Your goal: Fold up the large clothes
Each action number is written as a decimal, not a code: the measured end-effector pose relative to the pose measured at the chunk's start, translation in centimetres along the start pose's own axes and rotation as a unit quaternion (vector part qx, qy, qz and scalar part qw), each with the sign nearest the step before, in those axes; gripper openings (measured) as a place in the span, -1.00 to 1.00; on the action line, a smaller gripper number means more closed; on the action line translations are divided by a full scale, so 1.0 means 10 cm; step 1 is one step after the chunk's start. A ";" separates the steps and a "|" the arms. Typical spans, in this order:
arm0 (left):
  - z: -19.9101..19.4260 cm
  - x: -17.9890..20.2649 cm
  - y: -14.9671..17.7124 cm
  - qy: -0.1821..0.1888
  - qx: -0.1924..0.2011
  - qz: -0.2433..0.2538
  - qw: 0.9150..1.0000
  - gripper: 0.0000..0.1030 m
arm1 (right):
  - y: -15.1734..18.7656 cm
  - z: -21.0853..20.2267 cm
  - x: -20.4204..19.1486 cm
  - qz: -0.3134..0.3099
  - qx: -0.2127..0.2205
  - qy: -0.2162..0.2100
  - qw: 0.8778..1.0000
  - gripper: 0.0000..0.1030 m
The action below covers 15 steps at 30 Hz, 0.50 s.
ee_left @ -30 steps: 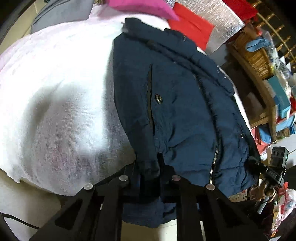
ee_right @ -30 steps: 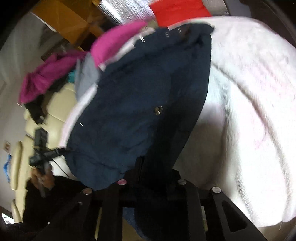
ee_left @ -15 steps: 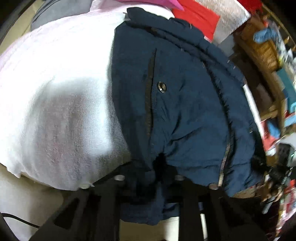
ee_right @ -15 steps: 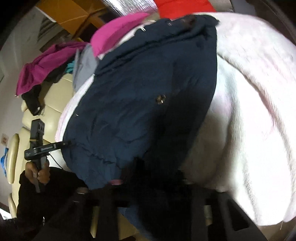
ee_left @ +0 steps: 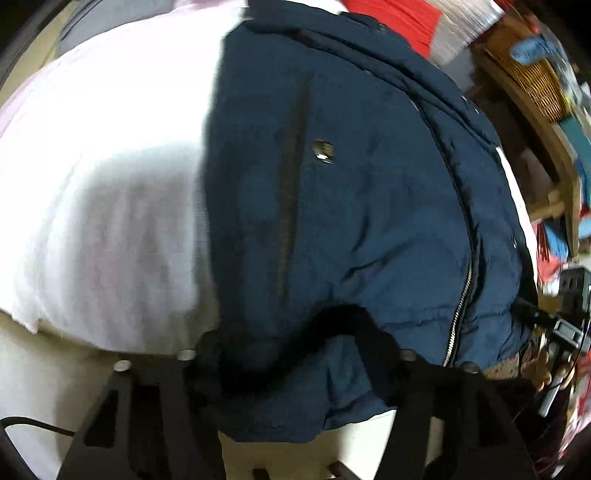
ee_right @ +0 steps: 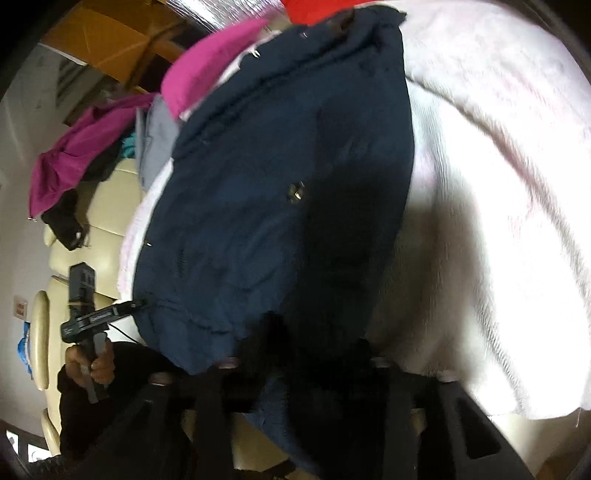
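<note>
A navy blue padded jacket lies on a white-pink fleece blanket, zipper running down its right side, collar at the far end. My left gripper is at its near hem with the fingers spread apart and cloth draped over them. In the right wrist view the jacket fills the middle. My right gripper is at the near hem corner, its fingers buried in dark cloth. The left gripper shows there at the jacket's left hem.
The blanket covers a cream sofa. Magenta clothes and a grey garment lie at the far left. A red cloth and a cluttered wooden shelf stand at the far right.
Both grippers have moved forward with the hem, which now bunches over the fingers. The left gripper's fingers have spread apart from their grip on the hem.
</note>
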<state>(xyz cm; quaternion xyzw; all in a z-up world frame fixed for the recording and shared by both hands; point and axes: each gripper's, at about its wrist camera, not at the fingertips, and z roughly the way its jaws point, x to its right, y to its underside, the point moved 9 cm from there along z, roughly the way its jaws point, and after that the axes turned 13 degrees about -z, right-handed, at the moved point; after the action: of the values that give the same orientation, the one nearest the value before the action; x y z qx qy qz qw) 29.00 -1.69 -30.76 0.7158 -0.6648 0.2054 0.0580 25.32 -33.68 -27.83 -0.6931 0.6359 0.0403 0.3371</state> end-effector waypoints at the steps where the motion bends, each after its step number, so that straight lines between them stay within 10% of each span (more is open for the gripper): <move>1: 0.02 0.01 -0.01 -0.001 0.001 -0.002 1.000 0.24 | -0.02 0.03 -0.05 -0.013 0.003 -0.001 1.000 0.31; 5: -0.06 -0.05 -0.01 0.024 0.011 -0.020 0.999 -0.59 | -0.02 0.03 -0.15 -0.068 0.014 0.032 0.997 -0.32; 7: -0.09 -0.02 0.03 0.040 0.015 -0.024 0.999 -0.70 | -0.04 -0.09 -0.14 -0.064 0.033 0.016 0.997 -0.63; 15: -0.68 0.13 0.16 0.114 0.038 0.004 0.993 -0.75 | -0.10 -0.67 -0.38 -0.069 0.125 -0.043 0.989 -0.69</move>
<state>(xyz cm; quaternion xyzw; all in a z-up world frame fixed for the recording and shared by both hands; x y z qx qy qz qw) 26.02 -0.66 -24.42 0.6869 -0.6483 0.3110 0.1057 23.05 -33.92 -20.37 -0.6856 0.5715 -0.0332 0.4497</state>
